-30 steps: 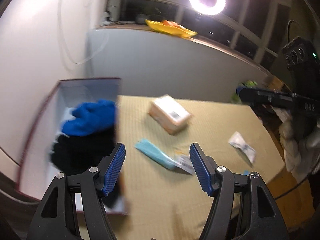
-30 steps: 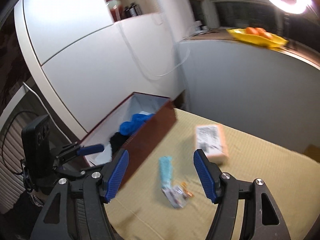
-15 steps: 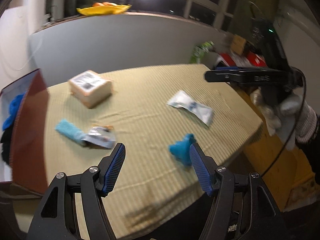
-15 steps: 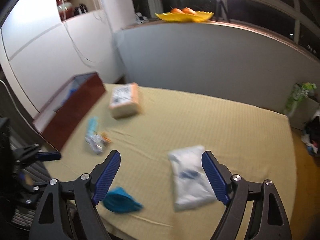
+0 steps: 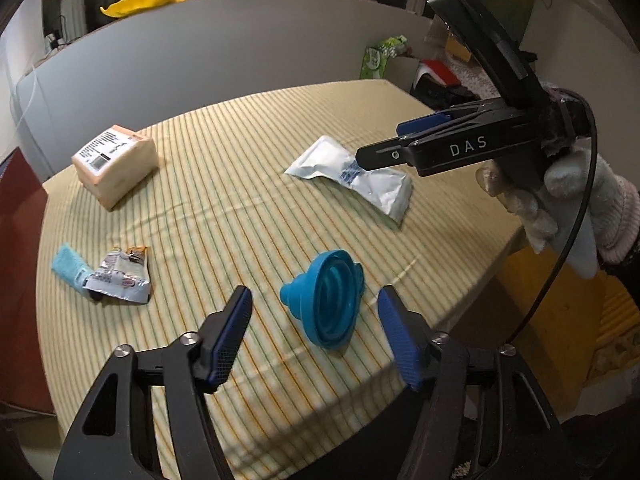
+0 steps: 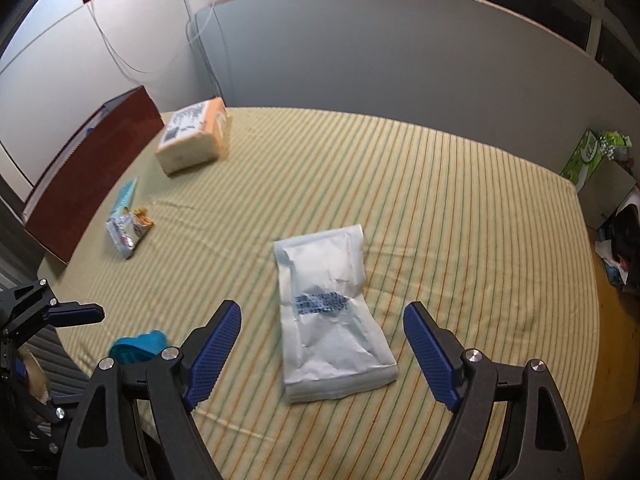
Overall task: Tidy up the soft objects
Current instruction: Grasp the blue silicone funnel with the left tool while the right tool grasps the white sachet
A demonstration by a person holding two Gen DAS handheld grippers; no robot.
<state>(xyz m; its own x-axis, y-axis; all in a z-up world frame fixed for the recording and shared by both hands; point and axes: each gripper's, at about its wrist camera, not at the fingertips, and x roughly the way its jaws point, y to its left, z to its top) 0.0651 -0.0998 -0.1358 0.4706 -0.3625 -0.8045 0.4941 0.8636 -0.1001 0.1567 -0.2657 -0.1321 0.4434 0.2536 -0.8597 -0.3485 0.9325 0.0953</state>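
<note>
Left gripper (image 5: 314, 330), pitched steeply downward, blue-padded jaws apart and closing, nothing pressed between the pads. Right gripper (image 6: 322, 350), likewise pitched downward, jaws spread wide, pads touching nothing. In the left wrist view, a hand in a white knit glove (image 5: 560, 196) grips the right gripper's black handle.

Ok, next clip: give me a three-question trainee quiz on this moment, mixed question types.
1. True or false: the blue funnel lies between the left gripper fingers, not yet pinched.
2. What lies ahead of the right gripper? A) white packet B) orange-topped box C) snack wrapper
3. Fill in: the dark red box stands at the table's ____ edge in the right wrist view.

Key: 1 true; 2 A; 3 left.
</note>
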